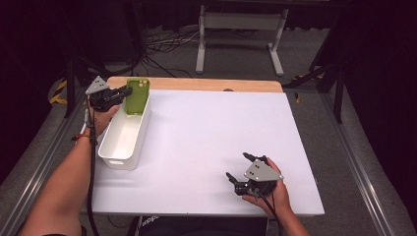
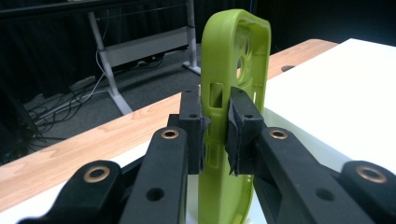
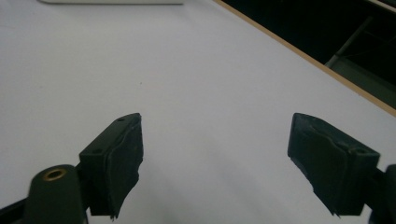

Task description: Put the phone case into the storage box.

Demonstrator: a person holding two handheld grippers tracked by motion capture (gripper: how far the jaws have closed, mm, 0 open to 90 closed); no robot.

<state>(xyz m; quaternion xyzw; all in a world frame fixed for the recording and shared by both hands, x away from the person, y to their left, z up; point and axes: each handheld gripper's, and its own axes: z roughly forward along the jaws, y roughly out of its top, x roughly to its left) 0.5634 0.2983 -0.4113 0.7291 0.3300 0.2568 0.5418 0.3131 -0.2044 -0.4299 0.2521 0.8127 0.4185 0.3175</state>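
Nearest, at the counter's (image 1: 206, 147) front edge, the right gripper (image 1: 247, 169) is held low over the matte white surface, its black fingers (image 3: 119, 158) spread wide with nothing between them; frayed, rubbery pad edges are seen in the right gripper view, where the arms behind them are cut off by the frame. Farther back on the left, a long white plastic bin (image 1: 140, 135) with rounded corners is set lengthwise near the counter's left edge; its floor is partly hidden by its own walls. Over the bin's far end, a lime-green phone case (image 1: 137, 96) is held upright, pinched edge-on by the left gripper (image 1: 129, 92), whose fingers (image 2: 245, 123) are closed on its thin wall. Smooth, soft-looking plastic and a rounded camera cutout are shown in the left gripper view, though the case's lower end is cut off there, so whether the bin is touched cannot be told. Beyond, a strip of pale wood is exposed along the counter's far edge.
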